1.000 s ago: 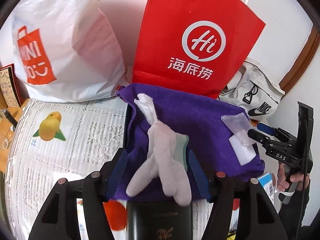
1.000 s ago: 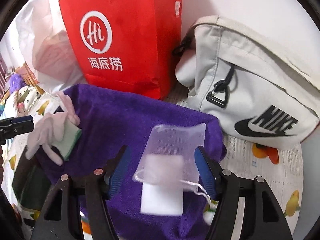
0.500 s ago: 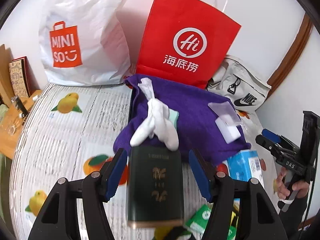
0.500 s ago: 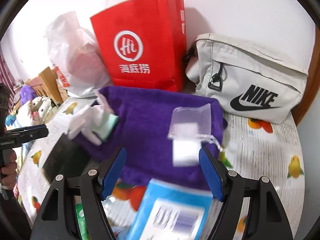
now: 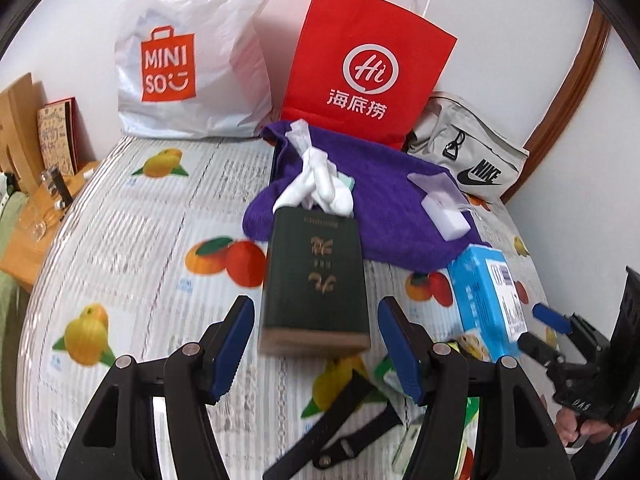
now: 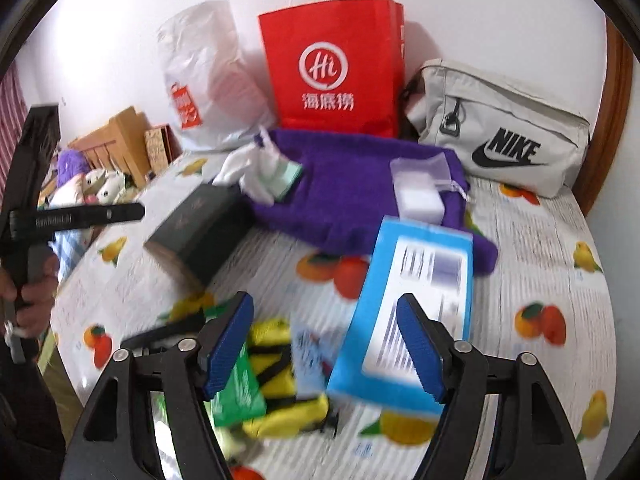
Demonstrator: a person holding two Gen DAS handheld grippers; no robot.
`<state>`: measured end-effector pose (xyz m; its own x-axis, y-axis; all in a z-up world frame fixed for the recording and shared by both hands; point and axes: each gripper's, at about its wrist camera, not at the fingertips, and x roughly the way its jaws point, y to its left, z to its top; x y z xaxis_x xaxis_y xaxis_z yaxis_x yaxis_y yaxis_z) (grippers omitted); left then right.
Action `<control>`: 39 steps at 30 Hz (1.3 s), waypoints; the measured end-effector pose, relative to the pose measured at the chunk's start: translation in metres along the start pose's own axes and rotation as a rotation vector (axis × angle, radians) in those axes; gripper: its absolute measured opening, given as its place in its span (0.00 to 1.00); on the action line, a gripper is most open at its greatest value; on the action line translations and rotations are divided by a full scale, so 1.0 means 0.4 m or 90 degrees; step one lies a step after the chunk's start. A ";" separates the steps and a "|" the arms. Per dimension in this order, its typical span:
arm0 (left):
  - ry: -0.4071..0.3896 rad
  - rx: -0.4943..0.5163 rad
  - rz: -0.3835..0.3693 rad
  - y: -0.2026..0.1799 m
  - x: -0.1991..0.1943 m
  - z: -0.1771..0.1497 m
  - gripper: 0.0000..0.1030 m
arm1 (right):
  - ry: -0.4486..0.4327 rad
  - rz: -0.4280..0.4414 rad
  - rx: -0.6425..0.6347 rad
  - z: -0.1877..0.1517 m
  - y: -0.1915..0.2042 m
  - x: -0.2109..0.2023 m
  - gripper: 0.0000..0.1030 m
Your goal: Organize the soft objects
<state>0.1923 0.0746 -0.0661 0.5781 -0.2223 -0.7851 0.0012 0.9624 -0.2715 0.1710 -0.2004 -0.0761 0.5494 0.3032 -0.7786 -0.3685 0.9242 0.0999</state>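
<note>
Against the wall stand a plastic bag (image 5: pixel 192 56), a paper bag (image 5: pixel 366 68) to its right, and a pouch (image 5: pixel 470 156) further right. A towel (image 5: pixel 384 208) lies in front of the paper bag, carrying gloves (image 5: pixel 318 188) at its left and a mesh sachet (image 5: pixel 444 210) at its right. A book (image 5: pixel 316 276) lies in front of the gloves, a box (image 5: pixel 486 292) to its right.

Counts: 2 shopping bags, one red (image 5: pixel 366 76), one white (image 5: pixel 192 52). 1 Nike pouch (image 6: pixel 500 136). 1 purple towel (image 5: pixel 384 196). 1 white glove bundle (image 5: pixel 320 184). 1 mesh sachet (image 5: pixel 442 204). 1 dark box (image 5: pixel 316 276). 1 blue box (image 6: pixel 412 300). 2 grippers, left (image 5: pixel 316 356), right (image 6: pixel 326 344).
</note>
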 end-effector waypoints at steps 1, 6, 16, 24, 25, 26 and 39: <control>0.000 -0.001 -0.002 0.002 -0.003 -0.011 0.60 | 0.007 -0.006 -0.009 -0.012 0.009 0.004 0.54; 0.003 -0.008 -0.012 0.007 -0.008 -0.063 0.60 | 0.042 -0.020 -0.039 -0.050 0.036 0.045 0.28; 0.028 -0.018 -0.021 0.034 0.013 -0.140 0.60 | 0.077 -0.048 -0.092 -0.049 0.066 0.130 0.04; 0.067 0.004 -0.009 0.049 0.062 -0.195 0.60 | 0.001 -0.034 -0.031 -0.055 0.046 -0.006 0.03; 0.068 0.010 -0.008 0.047 0.067 -0.200 0.60 | -0.010 -0.030 -0.018 -0.062 0.040 -0.032 0.03; 0.069 0.021 -0.005 0.041 0.073 -0.206 0.60 | -0.016 -0.022 -0.008 -0.069 0.035 -0.050 0.03; 0.058 0.210 0.057 -0.102 0.139 -0.246 0.27 | 0.002 -0.031 0.053 -0.212 -0.022 -0.110 0.03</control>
<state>0.1440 0.0077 -0.1535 0.5129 -0.1334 -0.8480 0.2255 0.9741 -0.0169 0.0865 -0.2417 -0.0952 0.5624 0.2567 -0.7860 -0.2784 0.9539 0.1124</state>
